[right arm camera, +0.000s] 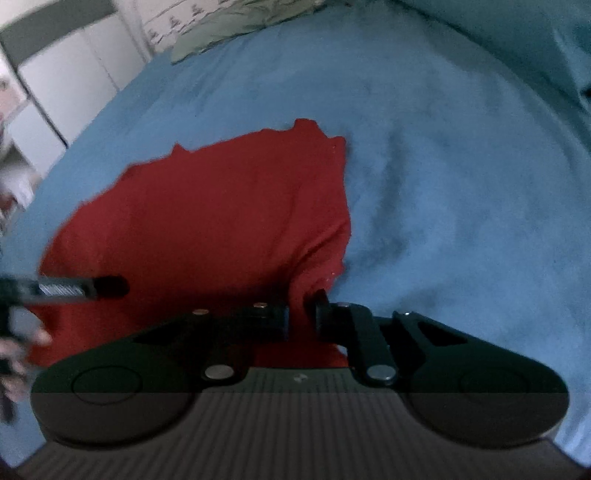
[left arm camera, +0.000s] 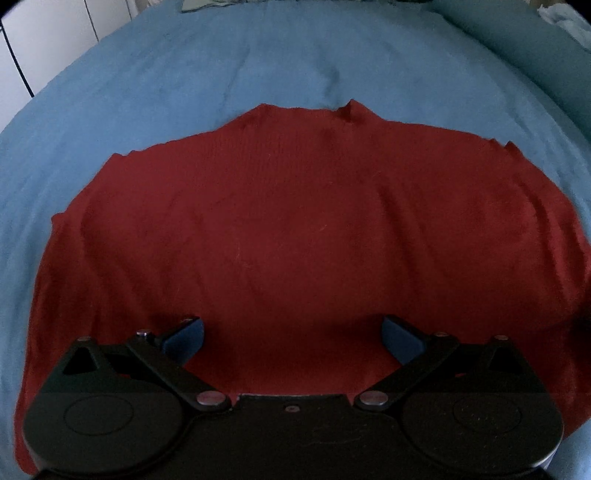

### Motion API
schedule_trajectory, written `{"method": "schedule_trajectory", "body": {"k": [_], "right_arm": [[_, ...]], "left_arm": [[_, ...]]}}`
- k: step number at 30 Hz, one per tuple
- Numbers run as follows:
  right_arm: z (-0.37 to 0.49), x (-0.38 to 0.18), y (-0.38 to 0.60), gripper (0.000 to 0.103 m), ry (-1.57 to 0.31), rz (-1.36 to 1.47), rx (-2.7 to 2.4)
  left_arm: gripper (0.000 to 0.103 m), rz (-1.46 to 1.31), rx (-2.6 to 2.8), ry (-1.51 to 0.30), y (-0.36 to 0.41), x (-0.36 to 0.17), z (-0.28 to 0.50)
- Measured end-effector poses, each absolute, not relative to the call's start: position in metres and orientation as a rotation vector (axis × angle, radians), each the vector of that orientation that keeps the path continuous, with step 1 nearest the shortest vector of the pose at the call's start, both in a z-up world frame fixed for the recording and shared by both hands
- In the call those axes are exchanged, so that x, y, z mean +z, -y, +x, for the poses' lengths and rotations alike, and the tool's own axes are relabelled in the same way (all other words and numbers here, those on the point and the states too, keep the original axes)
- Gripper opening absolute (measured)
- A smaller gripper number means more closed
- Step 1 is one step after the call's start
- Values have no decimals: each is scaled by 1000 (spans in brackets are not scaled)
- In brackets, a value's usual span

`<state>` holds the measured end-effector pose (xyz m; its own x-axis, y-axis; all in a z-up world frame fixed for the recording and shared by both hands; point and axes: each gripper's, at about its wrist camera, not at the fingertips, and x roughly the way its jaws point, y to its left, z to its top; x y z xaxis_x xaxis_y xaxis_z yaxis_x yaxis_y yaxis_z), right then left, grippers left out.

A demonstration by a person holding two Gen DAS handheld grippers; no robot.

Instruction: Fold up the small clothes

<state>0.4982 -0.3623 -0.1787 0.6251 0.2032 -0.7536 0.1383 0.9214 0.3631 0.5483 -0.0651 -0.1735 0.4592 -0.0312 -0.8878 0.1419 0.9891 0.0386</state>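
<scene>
A dark red knit garment (left arm camera: 288, 221) lies spread flat on a blue bed cover (left arm camera: 221, 66). My left gripper (left arm camera: 291, 339) is open just above its near part, with nothing between the blue pads (left arm camera: 186, 338). In the right wrist view the red garment (right arm camera: 221, 214) lies left of centre. My right gripper (right arm camera: 302, 314) is shut on a raised fold of the garment at its near right edge. The left gripper's finger (right arm camera: 74, 286) shows at the left over the garment.
The blue bed cover (right arm camera: 461, 184) stretches to the right and far side. A pale green cloth (right arm camera: 229, 29) lies at the far edge. White cabinet doors (right arm camera: 66, 85) stand beyond the bed on the left. A blue pillow (left arm camera: 535, 48) sits at the far right.
</scene>
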Motion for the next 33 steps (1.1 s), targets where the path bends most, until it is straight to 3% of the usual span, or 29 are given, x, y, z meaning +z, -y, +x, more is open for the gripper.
{"method": "schedule_trajectory", "body": {"k": [5, 14, 20, 24, 25, 27, 28, 29, 33], "right_arm": [[506, -137, 373, 24, -844, 680, 110], [572, -50, 215, 23, -810, 551, 493], [592, -114, 50, 23, -1008, 300, 737], [595, -167, 5, 24, -1098, 187, 706], [596, -167, 5, 28, -1089, 205, 702], [596, -160, 11, 49, -1085, 263, 733], [593, -154, 17, 68, -1073, 290, 748], [590, -144, 24, 81, -1042, 308, 748], [574, -93, 76, 87, -878, 328, 684]], "left_arm": [[103, 87, -129, -1136, 61, -169, 556], [103, 58, -83, -1080, -43, -119, 514], [103, 66, -21, -1062, -115, -133, 461], [103, 33, -27, -1068, -135, -149, 438], [103, 26, -33, -1063, -137, -150, 434], [103, 3, -50, -1055, -140, -149, 429], [103, -10, -61, -1048, -141, -146, 427], [103, -21, -73, -1042, -140, -142, 426], [103, -56, -111, -1009, -140, -124, 421]]}}
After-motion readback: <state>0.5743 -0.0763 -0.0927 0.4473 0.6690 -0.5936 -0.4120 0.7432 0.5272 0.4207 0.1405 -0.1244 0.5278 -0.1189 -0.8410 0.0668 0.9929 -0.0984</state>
